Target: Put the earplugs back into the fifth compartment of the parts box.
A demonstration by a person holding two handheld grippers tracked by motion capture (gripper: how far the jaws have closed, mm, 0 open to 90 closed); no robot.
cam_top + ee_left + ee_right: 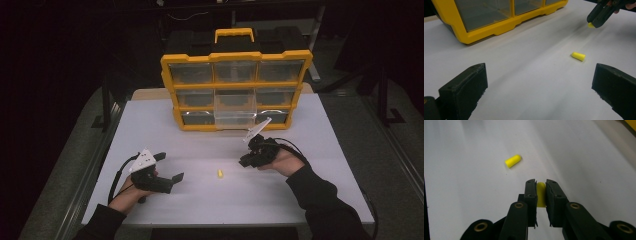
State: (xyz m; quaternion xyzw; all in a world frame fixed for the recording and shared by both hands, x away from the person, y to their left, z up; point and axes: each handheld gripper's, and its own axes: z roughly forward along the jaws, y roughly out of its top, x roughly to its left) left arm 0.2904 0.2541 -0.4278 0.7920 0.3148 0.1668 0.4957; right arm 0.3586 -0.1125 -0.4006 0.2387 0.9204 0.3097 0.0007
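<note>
A small yellow earplug [220,173] lies loose on the white table [200,200] between my two hands; it also shows as earplug [578,56] and earplug [513,161]. My right gripper [541,185] is shut on a second yellow earplug [541,194], pinched upright between the pads, a little above the table. In the high view this right gripper [246,161] sits right of the loose plug; in the left gripper view the held plug's tip [590,25] pokes out. My left gripper [170,167] stands open, its black fingers [465,87] wide apart with nothing between them.
A yellow organizer case [236,90] with clear drawers stands upright at the table's far side; its middle drawer [235,114] is pulled out. The case's lower edge [499,27] is near in the left gripper view. Dark floor surrounds the table.
</note>
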